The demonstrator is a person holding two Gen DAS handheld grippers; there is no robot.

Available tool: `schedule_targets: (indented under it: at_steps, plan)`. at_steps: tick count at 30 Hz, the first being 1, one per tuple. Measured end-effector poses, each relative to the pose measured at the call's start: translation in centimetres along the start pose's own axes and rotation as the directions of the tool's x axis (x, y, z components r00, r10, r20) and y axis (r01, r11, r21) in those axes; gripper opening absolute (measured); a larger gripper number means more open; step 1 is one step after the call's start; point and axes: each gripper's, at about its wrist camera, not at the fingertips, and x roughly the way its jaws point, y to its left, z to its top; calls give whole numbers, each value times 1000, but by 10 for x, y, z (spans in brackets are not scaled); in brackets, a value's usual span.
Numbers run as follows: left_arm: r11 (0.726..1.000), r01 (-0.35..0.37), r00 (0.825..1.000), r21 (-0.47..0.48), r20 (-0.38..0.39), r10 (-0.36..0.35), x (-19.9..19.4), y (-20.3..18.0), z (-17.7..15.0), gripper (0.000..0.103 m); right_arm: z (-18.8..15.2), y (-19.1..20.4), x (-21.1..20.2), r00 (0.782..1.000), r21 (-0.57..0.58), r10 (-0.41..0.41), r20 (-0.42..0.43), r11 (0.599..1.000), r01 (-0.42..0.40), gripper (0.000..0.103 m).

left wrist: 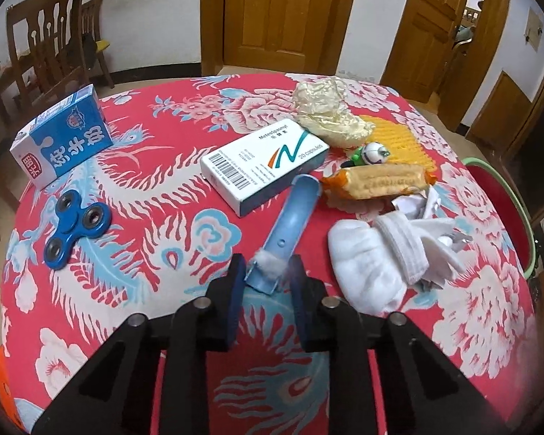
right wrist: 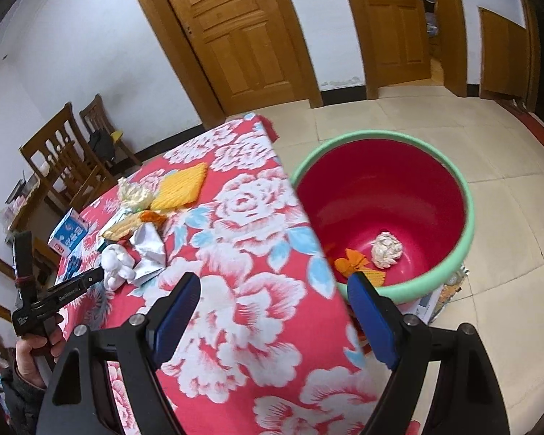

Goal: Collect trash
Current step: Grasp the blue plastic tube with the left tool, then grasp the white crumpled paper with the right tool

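the left hand-held gripper (left wrist: 268, 275) was clenched on the near end of a blue plastic scoop (left wrist: 290, 224) lying on the bench (left wrist: 163, 195), its long axis running away toward the medicine box (left wrist: 264, 166). the right hand-held gripper (right wrist: 272, 311), released and empty, stood nearer the red basin (right wrist: 468, 224).

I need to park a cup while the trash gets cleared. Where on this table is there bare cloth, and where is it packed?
Free: the near right corner of the table under the open right claw, towards the red basin; also between the blue spinner and the pill box. Crowded: biscuit pack, socks, crumpled bag and yellow mat.
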Motion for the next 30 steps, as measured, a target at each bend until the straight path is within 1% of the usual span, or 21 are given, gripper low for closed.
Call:
schedule_targets:
  at_steps: [6, 11, 15, 18, 21, 23, 24, 26, 27, 28, 29, 30]
  plan:
    - [999, 38, 999, -14, 34, -37, -10, 1, -5, 22, 1, 30, 16, 999, -57, 27, -34, 998, -29, 85]
    - [995, 73, 994, -66, 85, -68, -26, 10, -8, 22, 1, 54, 34, 997, -98, 34, -63, 994, -40, 85]
    - [989, 104, 990, -110, 107, -92, -34, 19, -10, 22, 3, 73, 52, 995, -119, 31, -97, 992, -42, 85]
    - [982, 131, 986, -136, 122, -114, -36, 24, -10, 22, 5, 84, 66, 992, -125, 32, -123, 991, -47, 75]
    - [976, 159, 981, -152, 138, -138, -36, 28, -10, 22, 6, 96, 79, 990, -141, 26, -140, 989, -46, 73]
    - [970, 181, 977, -160, 143, -159, -35, 29, -10, 22, 6, 104, 88, 988, -157, 21, -153, 987, -45, 65]
    - [967, 194, 975, -164, 145, -171, -34, 31, -11, 22, 6, 108, 93, 987, -159, 23, -159, 986, -49, 62]
    - [963, 210, 972, -168, 145, -187, -32, 33, -11, 22, 5, 113, 101, 984, -161, 32, -174, 985, -60, 48]
    - [961, 219, 970, -169, 144, -196, -31, 34, -11, 22, 5, 115, 104, 983, -160, 35, -179, 985, -64, 45]
    - [960, 225, 969, -169, 144, -201, -30, 34, -11, 22, 5, 118, 105, 986, -167, 29, -165, 984, -57, 43]
    - [957, 234, 967, -169, 143, -212, -29, 35, -11, 22, 6, 120, 107, 986, -172, 31, -164, 983, -60, 37]
    - [956, 241, 966, -169, 141, -218, -28, 35, -11, 22, 5, 122, 109, 985, -171, 42, -168, 983, -72, 34]
